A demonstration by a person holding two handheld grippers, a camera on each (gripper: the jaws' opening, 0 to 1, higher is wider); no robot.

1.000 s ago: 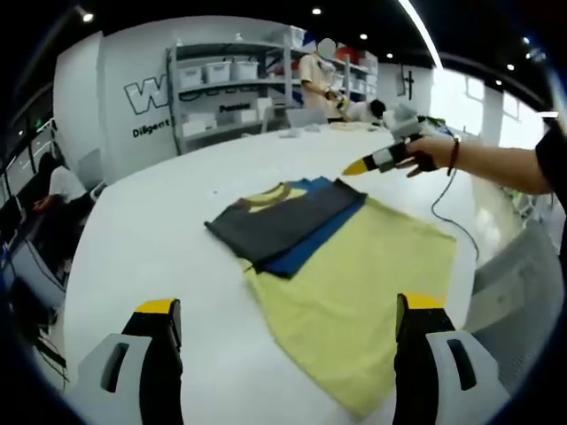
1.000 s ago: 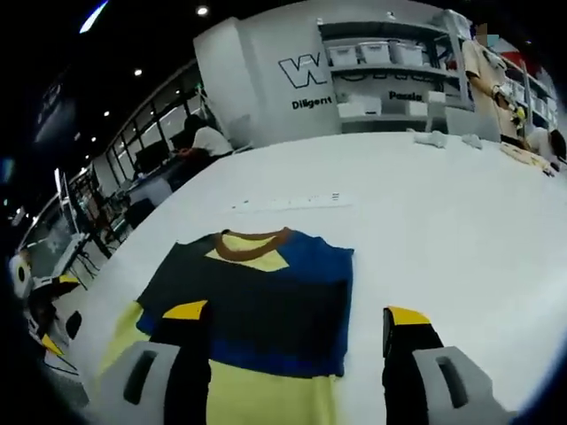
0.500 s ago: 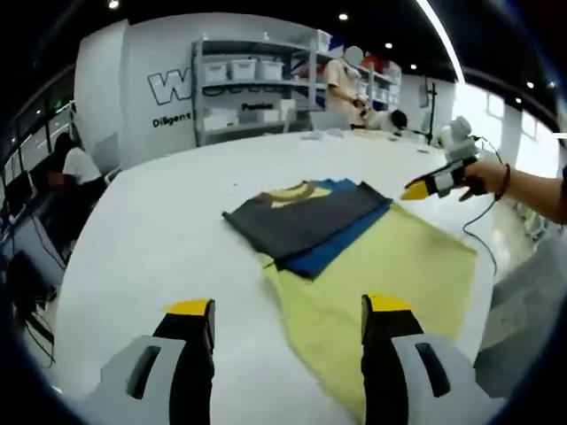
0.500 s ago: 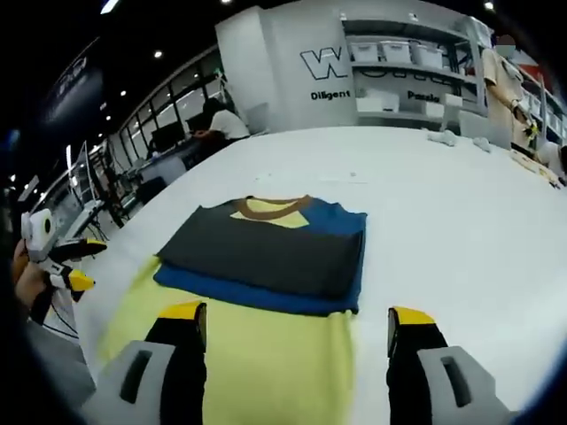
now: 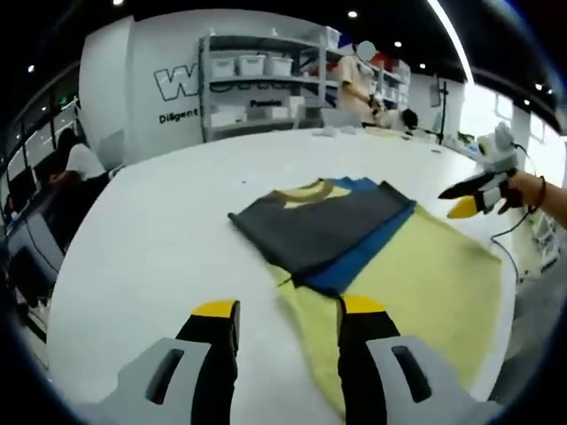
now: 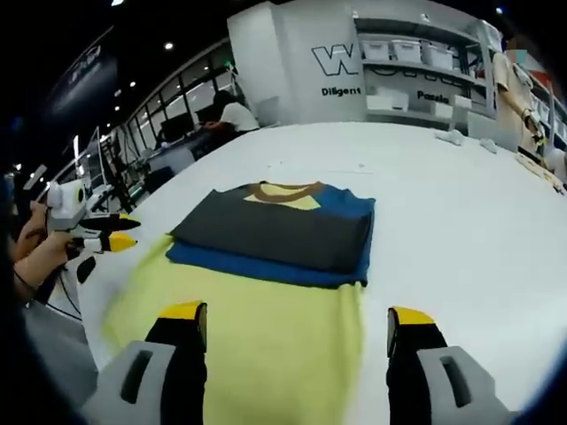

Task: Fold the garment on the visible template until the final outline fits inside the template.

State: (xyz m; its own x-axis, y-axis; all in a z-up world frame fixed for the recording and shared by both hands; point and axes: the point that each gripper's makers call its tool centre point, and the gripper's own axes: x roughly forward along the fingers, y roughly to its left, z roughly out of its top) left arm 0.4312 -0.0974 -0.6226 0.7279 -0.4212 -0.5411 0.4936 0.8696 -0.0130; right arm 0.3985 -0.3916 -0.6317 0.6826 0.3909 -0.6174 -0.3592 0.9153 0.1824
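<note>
The garment lies flat on the white table (image 5: 151, 239). Its brown collar (image 5: 297, 190) is at the far end. A dark grey layer (image 5: 319, 221) is folded over a blue layer (image 5: 359, 252), and yellow cloth (image 5: 416, 274) spreads out towards me. My left gripper (image 5: 289, 310) hovers open at the yellow cloth's near corner, jaws fairly close together with nothing held. My right gripper (image 6: 295, 314) is open wide above the yellow cloth (image 6: 248, 328), short of the grey layer (image 6: 275, 232). A hand holds the right gripper (image 5: 465, 205) at the garment's right side, and the left gripper (image 6: 104, 237) shows at the garment's left side.
Shelves with white bins (image 5: 257, 80) stand against the back wall. People stand near them (image 5: 354, 84), and one person sits at the left (image 5: 75, 168). A thin cable (image 5: 507, 235) hangs below the hand on the right. The table edge (image 6: 84, 301) runs beside the left gripper.
The left gripper's jaws have drawn closer together. Both grippers have pulled back from the folded top part towards the yellow end, and more yellow cloth now shows.
</note>
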